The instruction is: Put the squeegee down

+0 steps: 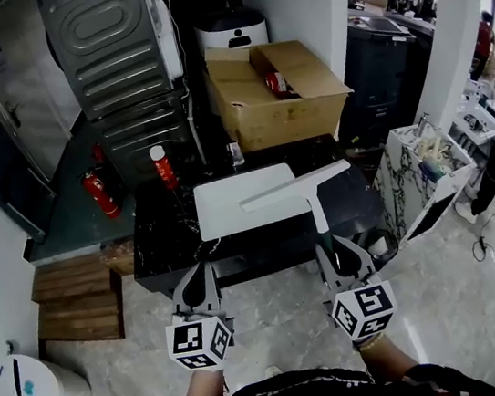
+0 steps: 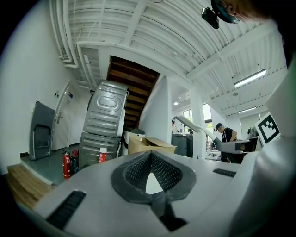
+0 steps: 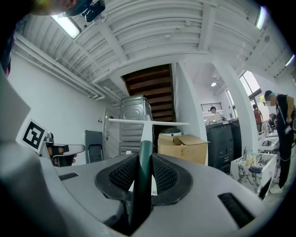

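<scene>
**Right gripper (image 1: 332, 243) holds the squeegee (image 1: 294, 188) over the black table (image 1: 167, 246)**

Two grippers are closest to the head view, side by side and both pointing level toward the table. Each one carries one cube with square markers, so there are two cubes (image 1: 200, 341) in total.

In the right gripper view, the jaws stand a little apart because the dark green handle of the squeegee (image 3: 147, 122) is between them, and both pads (image 3: 163, 175) press on it. The handle goes straight forward and becomes white. The long white blade sits across its far end, level. In the head view the blade shows over the right edge of one white board (image 1: 234, 202) that lies on the table. I cannot tell if the blade touches the board.

The left gripper (image 1: 196, 269) holds nothing. In the left gripper view its jaws meet at the tips, and only a small three-cornered gap is left lower down between the pads (image 2: 169, 173).

Behind the table there is one open cardboard box (image 1: 294, 107). One red can (image 1: 162, 166) stands at the far left corner of the table. One red fire extinguisher (image 1: 97, 193) stands on the floor at the left.
</scene>
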